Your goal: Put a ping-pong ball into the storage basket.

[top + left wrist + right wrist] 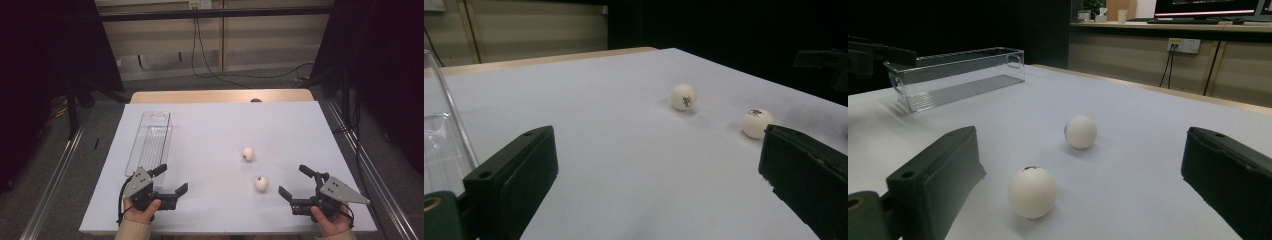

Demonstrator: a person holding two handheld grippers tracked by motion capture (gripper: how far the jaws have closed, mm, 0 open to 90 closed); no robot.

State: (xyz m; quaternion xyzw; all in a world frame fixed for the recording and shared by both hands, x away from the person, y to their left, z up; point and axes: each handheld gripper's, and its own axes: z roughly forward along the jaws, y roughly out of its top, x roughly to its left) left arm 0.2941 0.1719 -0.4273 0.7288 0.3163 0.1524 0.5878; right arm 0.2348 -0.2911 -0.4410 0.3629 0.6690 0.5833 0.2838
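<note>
Two white ping-pong balls lie on the white table sheet: the near ball (260, 183) (757, 123) (1032, 192) and the far ball (247, 154) (683, 96) (1081, 131). A clear plastic bin (150, 141) (955, 76) (439, 145) stands empty at the left. My left gripper (171, 180) (654, 185) is open near the front edge, just right of the bin's near end. My right gripper (295, 182) (1083, 185) is open at the front right, with the near ball a little ahead of its jaws and untouched.
The white sheet (215, 130) covers a wooden table whose far edge (220, 96) shows bare. Metal rails (55, 170) run along both sides, and cables (210, 70) lie on the floor beyond. Dark curtains flank the table.
</note>
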